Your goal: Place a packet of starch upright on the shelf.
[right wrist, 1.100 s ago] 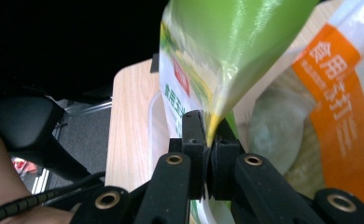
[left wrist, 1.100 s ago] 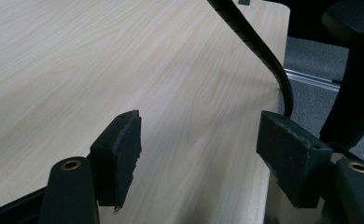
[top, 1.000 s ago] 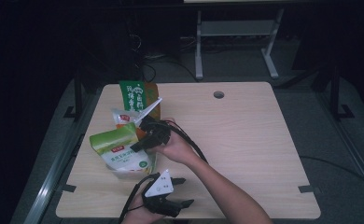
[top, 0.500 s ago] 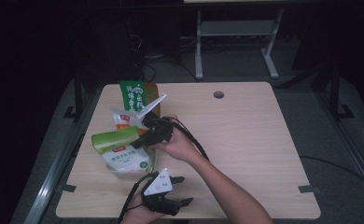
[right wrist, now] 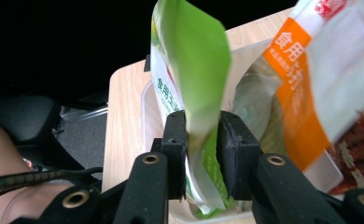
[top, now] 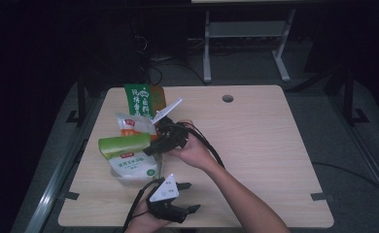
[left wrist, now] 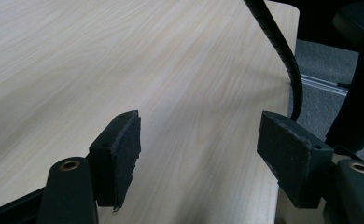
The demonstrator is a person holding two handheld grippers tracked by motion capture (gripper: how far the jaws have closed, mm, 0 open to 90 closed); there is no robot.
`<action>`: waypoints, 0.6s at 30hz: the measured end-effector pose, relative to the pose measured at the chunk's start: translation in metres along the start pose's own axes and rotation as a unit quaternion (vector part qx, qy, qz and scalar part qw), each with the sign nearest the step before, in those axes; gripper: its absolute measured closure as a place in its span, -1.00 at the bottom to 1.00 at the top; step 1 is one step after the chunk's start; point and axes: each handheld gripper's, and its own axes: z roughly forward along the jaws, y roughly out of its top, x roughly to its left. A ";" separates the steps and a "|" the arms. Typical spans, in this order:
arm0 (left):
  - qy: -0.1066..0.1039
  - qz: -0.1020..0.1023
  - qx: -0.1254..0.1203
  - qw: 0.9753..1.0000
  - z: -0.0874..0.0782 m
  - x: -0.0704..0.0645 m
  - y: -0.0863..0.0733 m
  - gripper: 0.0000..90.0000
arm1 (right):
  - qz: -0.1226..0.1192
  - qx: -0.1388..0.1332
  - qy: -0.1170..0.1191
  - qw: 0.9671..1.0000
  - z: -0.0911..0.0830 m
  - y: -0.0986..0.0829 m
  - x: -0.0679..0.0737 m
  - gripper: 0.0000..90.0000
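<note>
The right hand-held gripper point(right wrist: 202, 140) is pinching the green-topped pouch point(right wrist: 194, 79), its 2 jaws closing tightly on the bag's edge. In the high view that green-topped pouch point(top: 127, 155) is lying toward the left edge of the surface point(top: 265, 145), partly inside a clear plastic container point(right wrist: 145, 116). An orange-labelled bag point(top: 131, 125) is crowding it on the far side, and a dark green bag point(top: 140, 99) is standing behind that, near the far left corner. The right hand-held gripper point(top: 153, 145) is reaching in from the pouch's right. The left hand-held gripper point(top: 190, 196) is resting by the near edge, jaws spread wide, holding nothing; a black cable point(left wrist: 283, 51) is crossing the wood ahead of it.
</note>
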 end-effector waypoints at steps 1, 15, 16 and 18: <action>0.001 -0.002 -0.002 1.000 -0.001 0.001 0.000 -0.34 | 0.000 -0.003 -0.001 1.000 -0.003 -0.001 -0.001 0.57; 0.006 -0.001 0.003 1.000 -0.001 0.004 0.000 -0.36 | 0.030 -0.030 -0.015 0.999 -0.043 -0.021 -0.010 0.32; 0.007 -0.003 0.000 1.000 -0.002 0.004 0.000 -0.36 | 0.029 -0.031 -0.019 0.999 -0.046 -0.023 -0.012 0.31; 0.009 -0.004 -0.001 1.000 -0.003 0.005 0.000 -0.36 | 0.036 -0.033 -0.027 0.998 -0.053 -0.026 -0.014 0.28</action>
